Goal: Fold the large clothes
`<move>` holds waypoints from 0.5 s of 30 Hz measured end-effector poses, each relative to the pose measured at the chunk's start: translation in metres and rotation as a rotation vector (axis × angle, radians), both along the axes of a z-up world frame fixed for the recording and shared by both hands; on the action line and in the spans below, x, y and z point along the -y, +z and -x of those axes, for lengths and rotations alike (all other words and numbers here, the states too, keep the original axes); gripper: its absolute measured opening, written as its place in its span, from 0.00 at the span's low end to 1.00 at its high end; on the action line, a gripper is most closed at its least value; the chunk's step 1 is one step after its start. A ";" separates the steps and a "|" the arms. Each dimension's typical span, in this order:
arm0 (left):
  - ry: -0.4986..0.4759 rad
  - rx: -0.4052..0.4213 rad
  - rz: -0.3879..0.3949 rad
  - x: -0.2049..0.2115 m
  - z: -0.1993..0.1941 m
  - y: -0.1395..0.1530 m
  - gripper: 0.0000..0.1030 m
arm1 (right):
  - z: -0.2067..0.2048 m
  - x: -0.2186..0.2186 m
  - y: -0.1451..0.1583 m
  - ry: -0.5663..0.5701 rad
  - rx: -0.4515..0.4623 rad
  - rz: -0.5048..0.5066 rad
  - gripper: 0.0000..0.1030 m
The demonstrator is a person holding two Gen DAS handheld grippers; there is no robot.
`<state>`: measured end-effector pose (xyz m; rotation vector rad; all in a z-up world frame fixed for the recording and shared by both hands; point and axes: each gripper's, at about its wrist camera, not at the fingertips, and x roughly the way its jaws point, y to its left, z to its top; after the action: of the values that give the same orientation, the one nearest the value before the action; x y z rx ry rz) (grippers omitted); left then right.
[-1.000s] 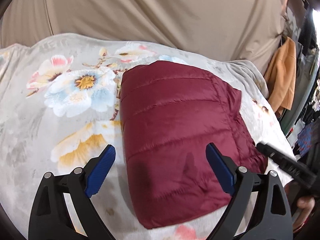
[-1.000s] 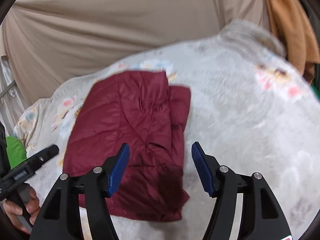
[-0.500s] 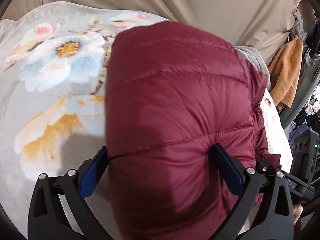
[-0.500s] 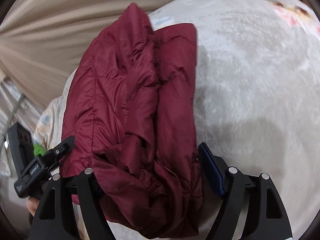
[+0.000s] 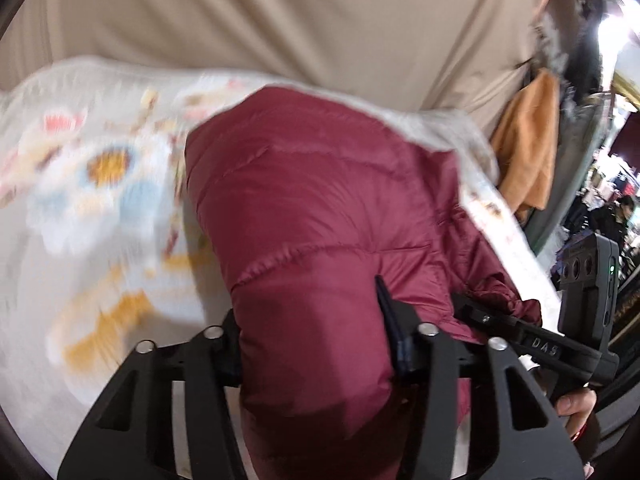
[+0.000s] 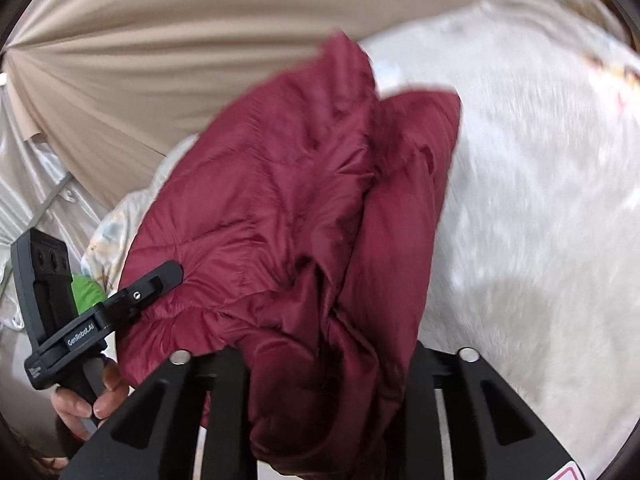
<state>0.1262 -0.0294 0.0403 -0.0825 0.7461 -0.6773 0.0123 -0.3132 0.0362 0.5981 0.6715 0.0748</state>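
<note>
A folded maroon puffer jacket (image 5: 320, 208) is lifted off the floral blanket (image 5: 80, 216). My left gripper (image 5: 316, 336) is shut on the jacket's near left edge, the fabric bulging between its fingers. My right gripper (image 6: 328, 364) is shut on the jacket's (image 6: 288, 184) near right edge, where loose layers bunch up. The right gripper also shows in the left wrist view (image 5: 520, 332) and the left gripper in the right wrist view (image 6: 132, 292), each biting the jacket from its side. The blue pads are mostly hidden by fabric.
A beige curtain (image 5: 300, 20) hangs behind the bed. An orange garment (image 5: 528, 148) hangs at the right. The white plush part of the blanket (image 6: 540, 200) spreads to the right. A green item (image 6: 86, 290) lies at the left edge.
Both grippers have closed on the jacket's near edge, one at each side, and the jacket has risen off the blanket; a second ago both were open above it.
</note>
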 end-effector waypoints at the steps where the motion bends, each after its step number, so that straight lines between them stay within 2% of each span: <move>1: -0.010 0.038 0.010 -0.002 0.003 0.015 0.43 | 0.003 -0.005 0.012 0.000 0.033 0.016 0.19; 3: -0.024 0.122 0.034 -0.007 0.011 0.046 0.43 | 0.011 -0.018 0.045 0.001 0.120 0.062 0.19; 6: -0.048 0.297 0.070 -0.019 0.030 0.100 0.43 | 0.018 -0.037 0.093 -0.002 0.242 0.163 0.19; 10: -0.037 0.479 0.104 -0.042 0.047 0.149 0.44 | 0.012 -0.053 0.147 0.017 0.380 0.219 0.19; 12: -0.020 0.536 0.132 -0.056 0.045 0.167 0.45 | -0.002 -0.064 0.171 0.030 0.448 0.247 0.20; 15: 0.013 0.584 0.169 -0.077 0.026 0.179 0.47 | -0.043 -0.074 0.187 0.058 0.490 0.236 0.21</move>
<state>0.1006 0.0478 0.2196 -0.0398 0.1269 -0.7049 0.0554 -0.2395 0.2228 0.3134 0.2157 0.1869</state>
